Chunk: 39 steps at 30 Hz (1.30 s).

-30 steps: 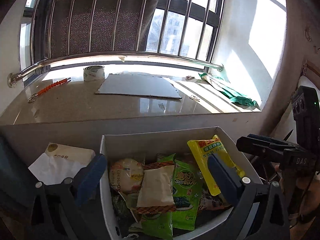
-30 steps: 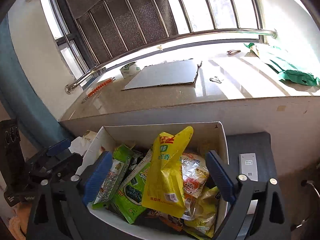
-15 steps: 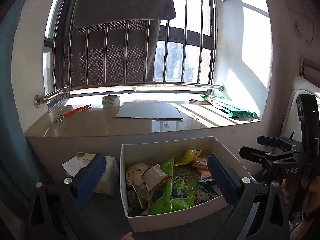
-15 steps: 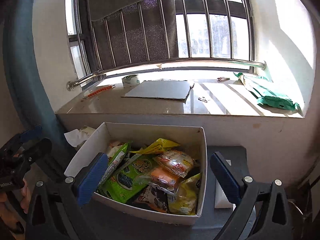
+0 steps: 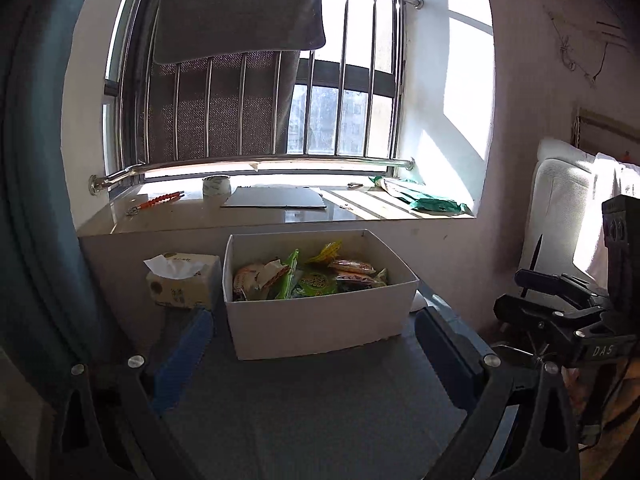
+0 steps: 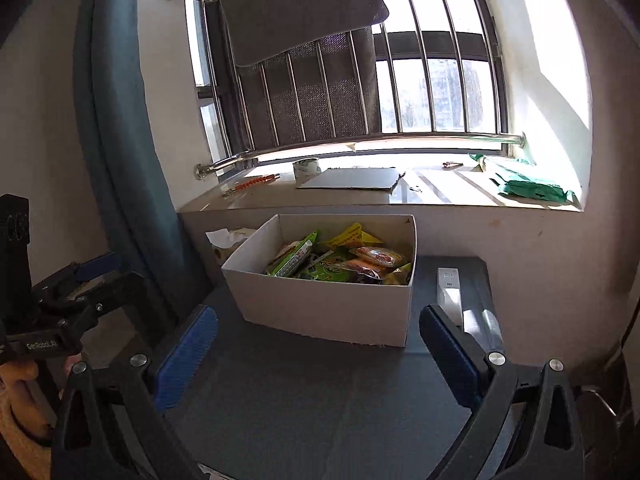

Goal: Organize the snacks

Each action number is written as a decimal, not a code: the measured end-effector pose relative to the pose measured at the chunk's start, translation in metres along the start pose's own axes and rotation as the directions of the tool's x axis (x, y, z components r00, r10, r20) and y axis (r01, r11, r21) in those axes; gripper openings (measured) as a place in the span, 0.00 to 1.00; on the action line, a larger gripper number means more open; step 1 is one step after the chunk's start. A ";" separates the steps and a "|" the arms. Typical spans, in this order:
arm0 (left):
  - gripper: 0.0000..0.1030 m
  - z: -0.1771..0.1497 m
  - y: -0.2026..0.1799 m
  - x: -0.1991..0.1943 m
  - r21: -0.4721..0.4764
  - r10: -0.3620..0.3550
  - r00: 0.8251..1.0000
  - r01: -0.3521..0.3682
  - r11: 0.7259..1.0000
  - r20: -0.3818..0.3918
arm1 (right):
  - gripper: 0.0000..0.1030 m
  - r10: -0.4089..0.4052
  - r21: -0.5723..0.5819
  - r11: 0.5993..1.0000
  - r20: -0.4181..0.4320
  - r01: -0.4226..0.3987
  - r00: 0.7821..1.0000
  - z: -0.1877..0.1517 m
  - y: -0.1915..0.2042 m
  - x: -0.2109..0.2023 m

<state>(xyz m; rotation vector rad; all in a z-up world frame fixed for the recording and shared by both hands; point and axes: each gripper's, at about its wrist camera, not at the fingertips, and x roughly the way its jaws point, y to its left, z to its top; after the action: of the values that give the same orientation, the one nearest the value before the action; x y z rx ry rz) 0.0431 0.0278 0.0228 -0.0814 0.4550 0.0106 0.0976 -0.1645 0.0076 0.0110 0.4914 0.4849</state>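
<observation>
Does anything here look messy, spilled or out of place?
Nothing has spilled. The snack packets are heaped at all angles inside the white box, none lined up. A white remote-like device lies loose on the grey table beside the box. Both tools are open and empty.

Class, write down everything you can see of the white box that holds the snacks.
The white box is an open-topped rectangular carton, seemingly thin cardboard, with plain upright walls and no lid in view. It stands flat on the dark grey tabletop, just below the window ledge. Snack packets, green, yellow and orange, fill it loosely below the rim. A tissue box sits beside its left wall. Neither gripper touches it.
</observation>
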 end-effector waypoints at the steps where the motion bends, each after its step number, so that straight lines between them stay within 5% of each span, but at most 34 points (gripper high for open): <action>1: 1.00 -0.007 -0.004 -0.008 -0.002 -0.002 1.000 0.002 1.000 -0.006 | 1.00 -0.013 0.003 1.000 -0.001 0.013 1.000 -0.011 0.002 -0.008; 8: 1.00 -0.045 -0.019 -0.042 -0.039 0.008 0.998 -0.011 0.999 -0.063 | 1.00 -0.060 -0.028 0.998 -0.034 0.059 0.998 -0.058 0.009 -0.048; 39: 1.00 -0.046 -0.024 -0.040 -0.029 -0.022 0.996 0.019 0.999 -0.083 | 1.00 -0.040 -0.056 0.998 -0.018 0.039 0.999 -0.058 0.022 -0.054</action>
<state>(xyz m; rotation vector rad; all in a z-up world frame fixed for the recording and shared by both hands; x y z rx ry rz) -0.0129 0.0003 0.0007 -0.1148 0.5374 -0.0066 0.0201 -0.1755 -0.0162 -0.0569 0.4956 0.4599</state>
